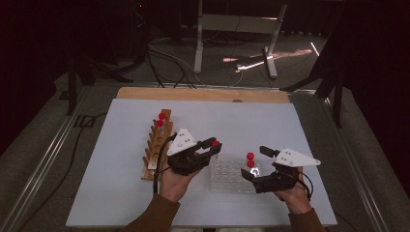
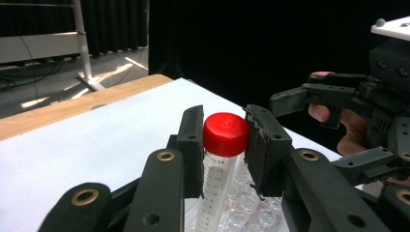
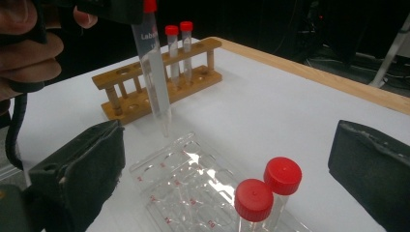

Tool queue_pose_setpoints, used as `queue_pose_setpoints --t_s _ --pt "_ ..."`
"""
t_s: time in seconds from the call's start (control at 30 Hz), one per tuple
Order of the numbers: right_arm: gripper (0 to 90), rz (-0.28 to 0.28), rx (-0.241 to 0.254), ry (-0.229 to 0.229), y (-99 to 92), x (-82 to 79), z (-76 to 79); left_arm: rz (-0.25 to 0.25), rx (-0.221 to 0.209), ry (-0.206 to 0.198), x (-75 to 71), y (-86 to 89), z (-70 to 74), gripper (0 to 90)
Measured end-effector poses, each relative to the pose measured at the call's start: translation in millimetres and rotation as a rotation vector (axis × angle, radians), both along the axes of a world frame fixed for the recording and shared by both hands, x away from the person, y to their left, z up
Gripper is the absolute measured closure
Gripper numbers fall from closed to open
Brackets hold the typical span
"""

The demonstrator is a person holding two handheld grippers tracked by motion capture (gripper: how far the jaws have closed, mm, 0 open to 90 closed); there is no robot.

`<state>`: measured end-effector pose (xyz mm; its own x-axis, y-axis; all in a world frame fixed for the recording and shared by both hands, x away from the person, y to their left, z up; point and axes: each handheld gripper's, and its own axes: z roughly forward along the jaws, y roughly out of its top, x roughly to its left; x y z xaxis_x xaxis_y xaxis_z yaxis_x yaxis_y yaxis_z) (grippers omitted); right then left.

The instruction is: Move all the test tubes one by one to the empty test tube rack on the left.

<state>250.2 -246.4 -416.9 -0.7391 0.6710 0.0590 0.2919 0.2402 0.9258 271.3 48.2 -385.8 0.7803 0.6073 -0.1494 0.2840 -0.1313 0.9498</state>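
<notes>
White sheet covers the bench point(image 1: 121, 193), with a strip of bare wood along its far edge. On it, at our left, we see a wooden rack point(image 1: 155, 145) holding two red-capped tubes point(image 1: 161, 120) at its far end. Near the front middle lies a clear tray point(image 1: 227, 175) of small wells, and two more capped tubes point(image 1: 250, 160) stand in its right part.

Our left gripper point(image 2: 222, 140) has its jaws pinching a tube point(image 2: 220, 169) just under its red cap, one pad on each side. In the right gripper view this tube point(image 3: 153, 72) hangs upright, its pointed tip in the air above the tray's near-left corner, between rack and tray, touching neither.

Our right gripper point(image 3: 227, 159) sits at the tray's right side with its jaws spread wide and nothing between the pads; the two standing tubes are just ahead of it.
</notes>
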Motion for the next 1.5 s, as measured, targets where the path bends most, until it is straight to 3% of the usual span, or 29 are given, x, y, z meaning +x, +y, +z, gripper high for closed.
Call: queue_pose_setpoints --t_s 0.73,1.5 --pt "0.0 -0.02 0.016 0.007 -7.6 2.1 -1.2 0.127 0.011 -0.016 12.5 30.3 2.2 70.8" --pt "0.0 -0.037 0.02 0.004 -12.4 3.4 -2.2 0.286 0.013 -0.036 22.1 73.9 3.4 70.8"
